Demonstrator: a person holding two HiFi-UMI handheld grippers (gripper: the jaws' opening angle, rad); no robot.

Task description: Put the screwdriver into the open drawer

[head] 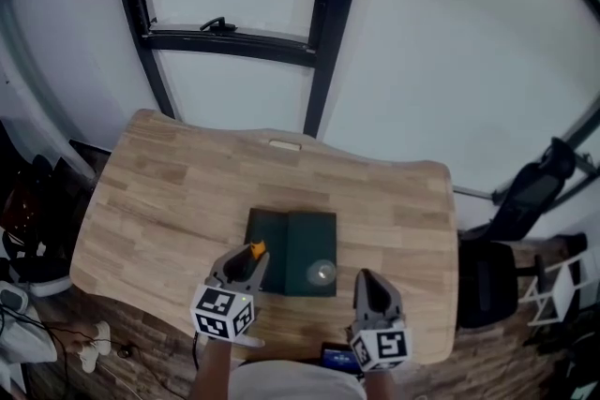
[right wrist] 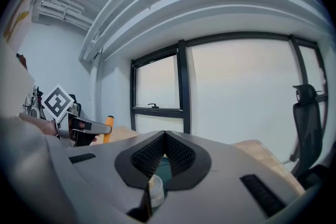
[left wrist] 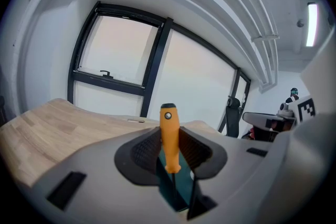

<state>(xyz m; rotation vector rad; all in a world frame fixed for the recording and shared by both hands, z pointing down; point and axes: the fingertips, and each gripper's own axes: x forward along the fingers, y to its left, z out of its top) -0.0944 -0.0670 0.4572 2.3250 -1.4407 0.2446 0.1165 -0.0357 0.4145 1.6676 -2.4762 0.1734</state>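
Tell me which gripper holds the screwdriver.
The left gripper: its jaws clamp the orange-handled screwdriver. The right gripper has its jaws shut on nothing.

The left gripper (head: 246,259) and right gripper (head: 368,278) are grey, with black ribbed pads (left wrist: 144,152) and marker-printed white cubes (head: 223,312).

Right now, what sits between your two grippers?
In the head view, the dark green box, with a pale round thing on it, lies between the left gripper and right gripper.

I had the orange-handled screwdriver (head: 255,250) pinched in the grey left gripper (head: 249,259), over the left part of the dark green flat box (head: 292,237) on the pale wooden table (head: 159,201). The grey right gripper (head: 367,281) hovered just beside the box's right edge.
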